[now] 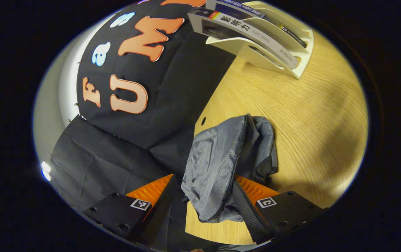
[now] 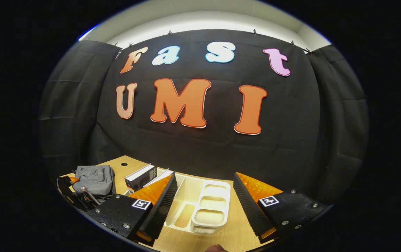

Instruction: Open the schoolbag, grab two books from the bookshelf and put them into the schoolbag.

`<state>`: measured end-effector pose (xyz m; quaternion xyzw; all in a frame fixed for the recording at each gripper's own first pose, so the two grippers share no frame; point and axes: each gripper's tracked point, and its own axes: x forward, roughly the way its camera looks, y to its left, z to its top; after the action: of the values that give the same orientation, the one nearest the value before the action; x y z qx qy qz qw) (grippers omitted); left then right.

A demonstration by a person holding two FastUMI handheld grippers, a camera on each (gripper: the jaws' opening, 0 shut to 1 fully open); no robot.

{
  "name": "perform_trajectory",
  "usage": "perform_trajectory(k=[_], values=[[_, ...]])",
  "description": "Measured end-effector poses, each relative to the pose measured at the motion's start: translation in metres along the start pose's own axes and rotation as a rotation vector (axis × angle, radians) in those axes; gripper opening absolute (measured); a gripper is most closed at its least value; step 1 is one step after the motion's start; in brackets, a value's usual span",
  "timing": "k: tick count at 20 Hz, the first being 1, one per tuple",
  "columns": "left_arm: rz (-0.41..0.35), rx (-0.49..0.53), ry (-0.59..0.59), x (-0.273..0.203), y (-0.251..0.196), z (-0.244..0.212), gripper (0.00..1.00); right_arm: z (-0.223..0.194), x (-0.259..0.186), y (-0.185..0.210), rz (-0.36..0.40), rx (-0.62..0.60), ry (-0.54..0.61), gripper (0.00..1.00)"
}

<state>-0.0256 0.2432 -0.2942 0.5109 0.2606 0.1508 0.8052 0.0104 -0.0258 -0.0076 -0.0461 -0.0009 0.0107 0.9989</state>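
A: Left hand-held gripper (image 1: 205, 196)?
B: Fingers apart at the bottom of the left gripper view, grey schoolbag (image 1: 221, 157) lying between them on the wooden bench (image 1: 309, 122), zipper closed.
A: Right hand-held gripper (image 2: 204, 196)?
B: Spread open, nothing gripped, low centre above the white bookshelf (image 2: 209, 206).
A: Books?
B: Two books (image 1: 246, 29) in the bookshelf, top right of the left gripper view. Spine text too blurred to read.
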Motion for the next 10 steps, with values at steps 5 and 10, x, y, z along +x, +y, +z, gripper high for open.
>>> perform_trajectory(k=[5,10], values=[[0.007,0.002,0.013,0.024,0.009,0.001,0.92,0.004,0.003,0.008,0.022,-0.010,0.001,0.96],[0.024,-0.048,0.015,0.050,0.036,0.003,0.85,0.006,0.003,0.019,0.031,-0.033,0.010,0.96]])
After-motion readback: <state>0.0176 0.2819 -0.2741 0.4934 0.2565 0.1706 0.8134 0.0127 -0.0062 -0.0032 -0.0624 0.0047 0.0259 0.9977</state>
